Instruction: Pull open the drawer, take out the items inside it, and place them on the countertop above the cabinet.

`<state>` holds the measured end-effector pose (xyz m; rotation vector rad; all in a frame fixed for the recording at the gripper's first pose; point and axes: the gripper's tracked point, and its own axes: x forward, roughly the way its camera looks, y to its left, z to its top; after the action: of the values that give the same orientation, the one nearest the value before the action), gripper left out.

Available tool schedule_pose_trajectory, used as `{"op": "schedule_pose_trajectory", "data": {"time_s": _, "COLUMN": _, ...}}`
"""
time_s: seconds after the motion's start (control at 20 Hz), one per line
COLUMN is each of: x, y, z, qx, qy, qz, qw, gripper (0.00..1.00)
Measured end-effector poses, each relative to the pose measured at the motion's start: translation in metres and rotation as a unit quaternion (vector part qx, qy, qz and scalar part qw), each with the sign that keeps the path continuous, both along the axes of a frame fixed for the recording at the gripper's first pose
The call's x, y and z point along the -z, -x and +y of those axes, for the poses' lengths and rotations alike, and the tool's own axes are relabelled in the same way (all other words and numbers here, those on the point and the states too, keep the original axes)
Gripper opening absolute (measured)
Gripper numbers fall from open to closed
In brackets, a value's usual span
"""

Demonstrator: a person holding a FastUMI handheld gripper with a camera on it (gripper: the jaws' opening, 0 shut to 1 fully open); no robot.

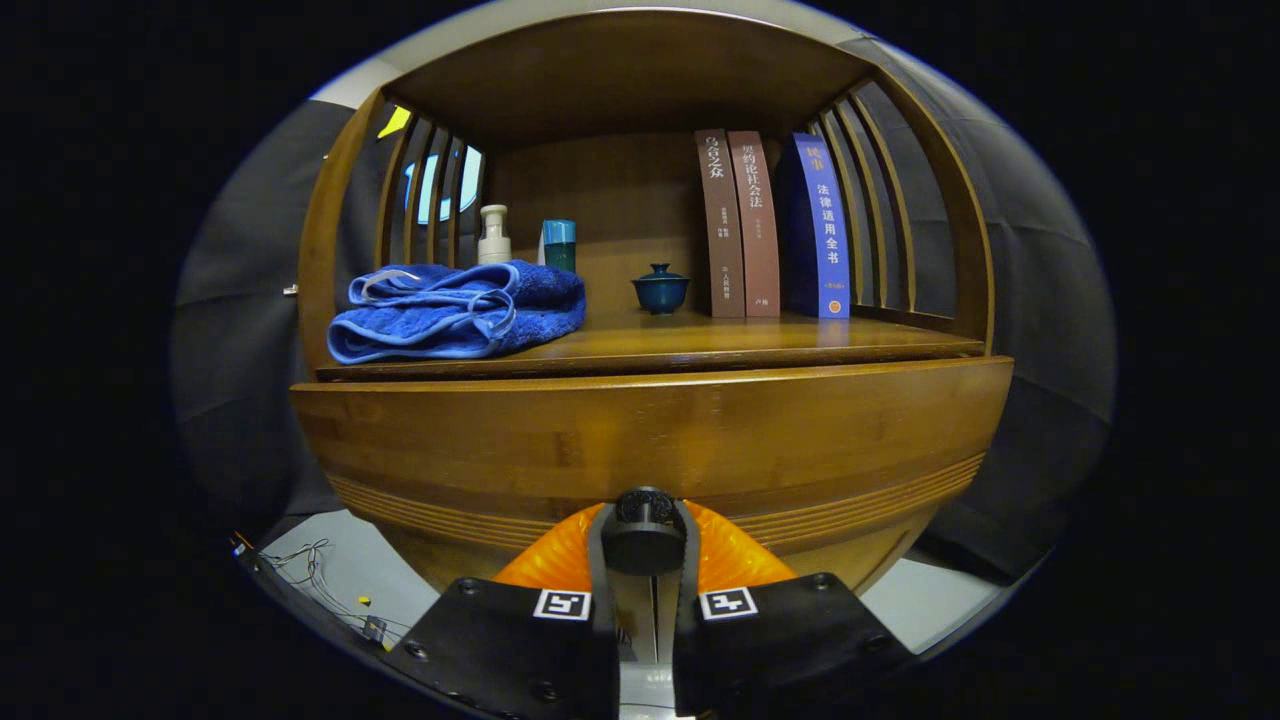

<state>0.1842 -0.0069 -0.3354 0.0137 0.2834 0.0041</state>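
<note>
Drawer (650,440) front: warm brown wood, grain running sideways, plain upper face w/ a band of fine horizontal grooves along the lower edge. Sits at the base of the cabinet (330,250), right under the shelf; can't tell if it's flush or pulled out a bit. Round dark knob (643,530) at centre of the lower part of the front.

Gripper (643,548) is right at the knob: jaws clenched on it, one finger each side, both touching. Knob sits between the fingertips, drawer face just beyond.

Shelf (700,345) above the drawer, same wood, w/ curved slatted sides and solid back panel. On it, from the blue towel's side across:
- folded blue towel (455,312) w/ lighter trim, near the front edge
- behind it a cream pump bottle (493,235) and a teal-capped bottle (559,245), both upright, near the back panel
- small dark teal lidded cup (660,289), mid shelf, well apart from the towel
- 3 upright books against the slats: two brown books (738,225) touching, then a blue book (822,230) just beside

Cabinet stands on a light grey table (340,570); loose wires (305,562) lie on it off to the towel side of the jaws.
</note>
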Motion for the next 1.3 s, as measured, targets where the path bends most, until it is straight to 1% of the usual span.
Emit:
{"op": "schedule_pose_trajectory", "data": {"time_s": 0.3, "x": -0.004, "y": 0.048, "z": -0.001, "qx": 0.004, "qy": -0.017, "qz": 0.006, "qw": 1.0, "gripper": 0.25}}
{"op": "schedule_pose_trajectory", "data": {"time_s": 0.8, "x": -0.009, "y": 0.122, "z": -0.005, "qx": -0.003, "qy": -0.016, "qz": 0.019, "qw": 1.0, "gripper": 0.25}}
{"op": "schedule_pose_trajectory", "data": {"time_s": 1.0, "x": 0.0, "y": 0.137, "z": -0.006, "qx": -0.004, "qy": -0.01, "qz": 0.023, "qw": 1.0, "gripper": 0.25}}
{"op": "schedule_pose_trajectory", "data": {"time_s": 1.15, "x": -0.002, "y": 0.136, "z": -0.007, "qx": -0.004, "qy": -0.008, "qz": 0.026, "qw": 1.0, "gripper": 0.25}}
{"op": "schedule_pose_trajectory", "data": {"time_s": 1.25, "x": -0.002, "y": 0.136, "z": -0.006, "qx": -0.006, "qy": -0.012, "qz": 0.025, "qw": 1.0, "gripper": 0.29}}
{"op": "schedule_pose_trajectory", "data": {"time_s": 1.3, "x": -0.001, "y": 0.136, "z": -0.006, "qx": -0.006, "qy": -0.014, "qz": 0.025, "qw": 1.0, "gripper": 0.35}}
